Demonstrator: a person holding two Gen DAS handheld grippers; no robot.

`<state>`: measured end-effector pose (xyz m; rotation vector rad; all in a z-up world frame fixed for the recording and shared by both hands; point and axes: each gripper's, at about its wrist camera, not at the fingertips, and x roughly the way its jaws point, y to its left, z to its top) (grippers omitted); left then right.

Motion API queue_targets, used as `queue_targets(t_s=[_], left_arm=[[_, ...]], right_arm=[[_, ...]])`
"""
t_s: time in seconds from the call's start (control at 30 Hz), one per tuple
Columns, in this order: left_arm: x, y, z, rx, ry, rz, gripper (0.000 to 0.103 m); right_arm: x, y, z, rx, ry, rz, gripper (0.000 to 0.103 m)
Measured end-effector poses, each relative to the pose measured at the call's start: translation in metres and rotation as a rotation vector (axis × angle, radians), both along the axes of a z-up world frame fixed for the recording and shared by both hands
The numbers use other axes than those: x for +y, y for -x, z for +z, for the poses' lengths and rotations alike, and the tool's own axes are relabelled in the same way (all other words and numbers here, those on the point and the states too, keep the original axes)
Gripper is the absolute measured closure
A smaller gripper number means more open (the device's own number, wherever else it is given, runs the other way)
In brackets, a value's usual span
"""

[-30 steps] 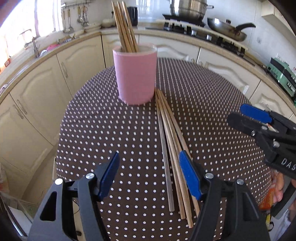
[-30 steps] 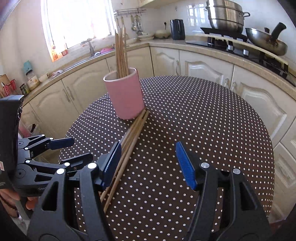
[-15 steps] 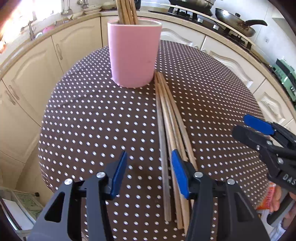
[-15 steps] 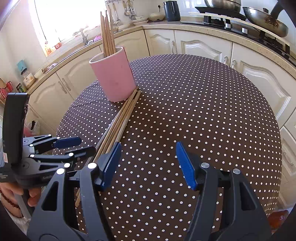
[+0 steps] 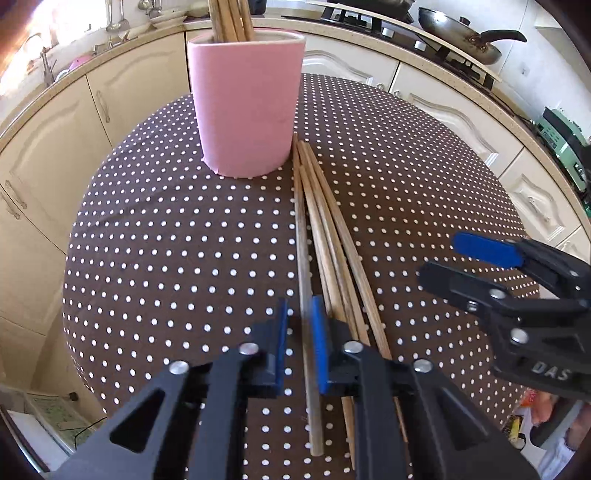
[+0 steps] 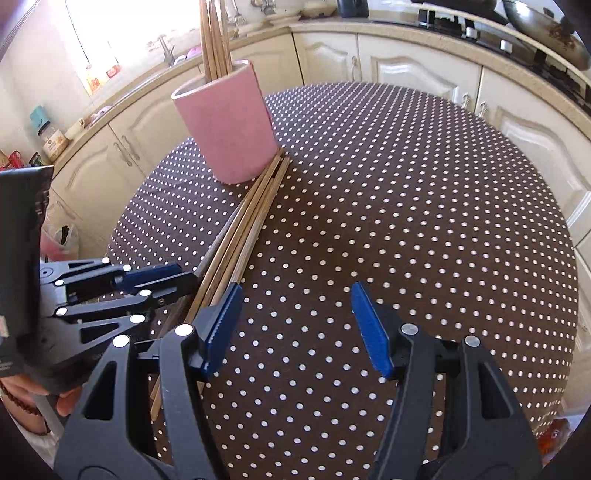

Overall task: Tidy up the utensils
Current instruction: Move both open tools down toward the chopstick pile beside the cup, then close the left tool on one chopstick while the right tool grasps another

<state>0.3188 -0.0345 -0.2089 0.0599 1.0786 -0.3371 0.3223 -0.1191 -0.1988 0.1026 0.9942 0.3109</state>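
A pink holder (image 5: 245, 107) (image 6: 227, 122) stands on the dotted brown table (image 5: 166, 240) with several chopsticks (image 5: 229, 18) upright in it. More wooden chopsticks (image 5: 332, 229) (image 6: 251, 221) lie in a bundle from its base towards me. My left gripper (image 5: 299, 314) (image 6: 184, 275) is low over their near ends. Its jaws are closing around the greyish leftmost chopstick (image 5: 301, 229), with a narrow gap still showing on the stick's left. My right gripper (image 6: 295, 295) (image 5: 441, 254) hovers open over bare cloth just right of the bundle, nothing between its fingers.
Cream cabinets curve round behind the table. A hob with a frying pan (image 5: 461, 31) is at the back right and a sink with a tap (image 6: 166, 48) at the back left. A person's hand (image 6: 66, 402) holds the left gripper. The table's near edge drops off close by.
My left gripper came down and forward onto the near ends of the lying chopsticks, and its jaws narrowed from wide to close around the leftmost stick. The right gripper sank towards the table, still open.
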Motion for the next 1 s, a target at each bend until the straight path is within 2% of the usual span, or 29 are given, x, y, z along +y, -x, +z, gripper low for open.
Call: queue_targets(t_s=[0.1, 0.27, 0.43, 0.6, 0.87, 1.0], left_arm=[[0.005, 0.004, -0.001, -0.001, 0.006, -0.001, 0.09], [0.017, 0.014, -0.002, 0.01, 0.014, -0.003, 0.09], [0.031, 0.027, -0.004, 0.01, 0.002, -0.021, 0.091], [0.033, 0.03, -0.004, 0.003, -0.005, -0.032, 0.091], [0.027, 0.011, 0.002, 0.009, -0.032, -0.004, 0.091], [0.023, -0.004, 0.007, 0.011, -0.049, 0.004, 0.091]], right_arm=[[0.006, -0.007, -0.003, 0.024, -0.016, 0.009, 0.047], [0.024, -0.02, -0.009, 0.072, 0.003, 0.018, 0.068], [0.038, -0.025, -0.013, 0.082, 0.014, 0.021, 0.068], [0.052, -0.026, -0.013, 0.081, 0.084, 0.018, 0.071], [0.079, -0.049, -0.012, 0.117, 0.157, 0.016, 0.071], [0.093, -0.064, -0.012, 0.131, 0.25, 0.041, 0.072]])
